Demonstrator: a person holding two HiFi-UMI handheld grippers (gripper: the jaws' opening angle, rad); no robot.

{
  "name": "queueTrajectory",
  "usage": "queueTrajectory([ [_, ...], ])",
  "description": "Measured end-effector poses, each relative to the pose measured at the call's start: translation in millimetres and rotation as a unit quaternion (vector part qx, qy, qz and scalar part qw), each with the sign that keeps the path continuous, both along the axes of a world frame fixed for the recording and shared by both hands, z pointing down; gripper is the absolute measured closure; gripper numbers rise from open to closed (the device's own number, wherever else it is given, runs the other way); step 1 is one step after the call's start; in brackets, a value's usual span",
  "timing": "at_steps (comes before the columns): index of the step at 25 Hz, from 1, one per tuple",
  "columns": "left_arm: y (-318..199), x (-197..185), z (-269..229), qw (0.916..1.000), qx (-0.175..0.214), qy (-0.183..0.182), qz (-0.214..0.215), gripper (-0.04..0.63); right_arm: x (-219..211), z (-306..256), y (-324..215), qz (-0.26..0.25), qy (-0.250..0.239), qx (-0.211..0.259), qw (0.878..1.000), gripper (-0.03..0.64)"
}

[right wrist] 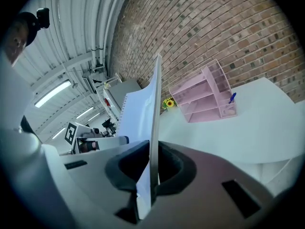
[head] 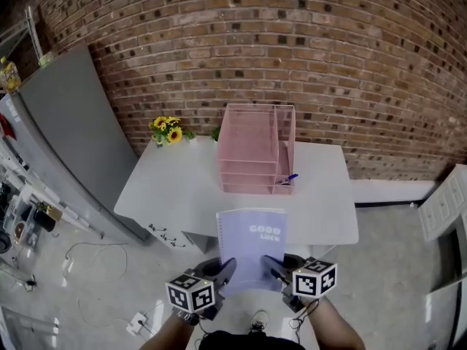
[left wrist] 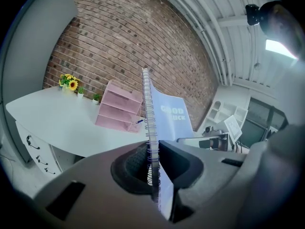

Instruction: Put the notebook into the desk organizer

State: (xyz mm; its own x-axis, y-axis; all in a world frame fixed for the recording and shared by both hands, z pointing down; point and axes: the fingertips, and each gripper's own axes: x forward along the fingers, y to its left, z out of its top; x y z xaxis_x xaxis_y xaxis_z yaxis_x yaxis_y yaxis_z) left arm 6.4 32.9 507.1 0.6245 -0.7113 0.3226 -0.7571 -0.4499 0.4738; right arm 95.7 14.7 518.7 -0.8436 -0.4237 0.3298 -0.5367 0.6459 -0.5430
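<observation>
A pale lilac spiral notebook (head: 251, 245) is held flat in the air in front of the white table (head: 175, 188). My left gripper (head: 223, 274) is shut on its spiral-bound near-left corner (left wrist: 151, 142). My right gripper (head: 272, 268) is shut on the near-right edge (right wrist: 155, 128). The pink desk organizer (head: 255, 152), with open shelves, stands at the back middle of the table, beyond the notebook; it is seen too in the left gripper view (left wrist: 118, 111) and the right gripper view (right wrist: 202, 98).
A blue pen (head: 290, 179) sits in the organizer's side pocket. Sunflowers in a small pot (head: 168, 129) stand at the table's back left. A grey cabinet (head: 66, 130) flanks the table on the left, a brick wall (head: 292, 42) behind. Cables (head: 95, 257) lie on the floor.
</observation>
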Motion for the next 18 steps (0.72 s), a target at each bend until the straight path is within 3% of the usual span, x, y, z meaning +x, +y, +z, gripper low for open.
queueTrajectory([
  [9,-30.1,10.3,4.0,0.9999,-0.01,0.001,-0.013,0.551,10.4,8.8,-30.8,-0.011,-0.001,-0.022,1.0,0.578],
  [18,-69.2,-3.3,20.1,0.9997,-0.025,0.006,-0.004,0.551,-2.0,24.4,-68.3,-0.003,0.004,-0.042,0.999,0.578],
])
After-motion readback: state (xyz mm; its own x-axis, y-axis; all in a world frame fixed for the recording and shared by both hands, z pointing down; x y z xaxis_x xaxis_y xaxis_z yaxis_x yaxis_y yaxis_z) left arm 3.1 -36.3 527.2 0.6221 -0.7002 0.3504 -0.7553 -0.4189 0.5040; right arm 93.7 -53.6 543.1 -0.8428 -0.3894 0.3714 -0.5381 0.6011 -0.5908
